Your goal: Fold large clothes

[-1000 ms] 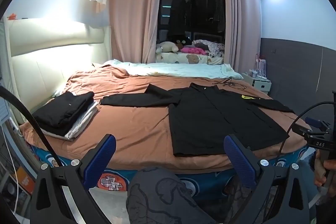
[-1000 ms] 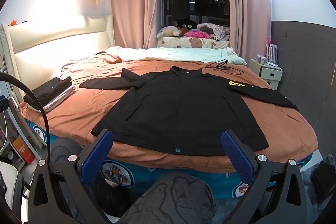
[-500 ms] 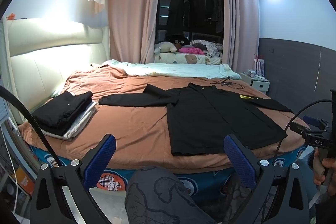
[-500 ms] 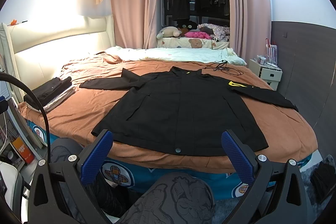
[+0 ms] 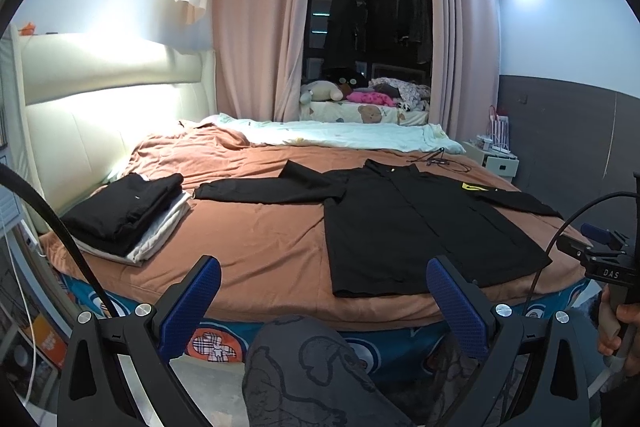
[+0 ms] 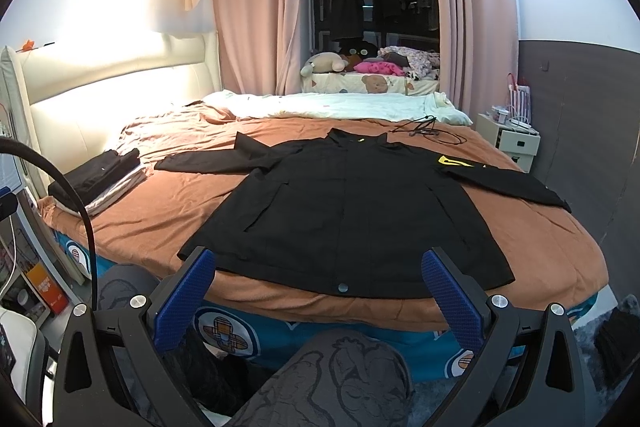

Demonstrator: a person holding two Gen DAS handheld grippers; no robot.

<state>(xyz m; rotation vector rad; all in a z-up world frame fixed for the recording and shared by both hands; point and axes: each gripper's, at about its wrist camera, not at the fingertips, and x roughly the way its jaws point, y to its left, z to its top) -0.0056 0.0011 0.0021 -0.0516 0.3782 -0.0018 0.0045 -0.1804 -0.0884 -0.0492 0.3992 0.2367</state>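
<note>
Ahead, one black jacket point(image 6: 352, 219) lies flat beside one folded stack point(image 5: 128, 215).

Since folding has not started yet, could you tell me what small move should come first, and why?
Probably reach the left gripper forward to the black jacket's left sleeve: the jacket lies flat on the bed, sleeves spread, and both grippers are open and empty, short of the bed.

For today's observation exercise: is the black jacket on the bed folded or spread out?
Spread out. The black jacket lies flat on the bed, both sleeves stretched sideways, hem at the near edge.
</note>
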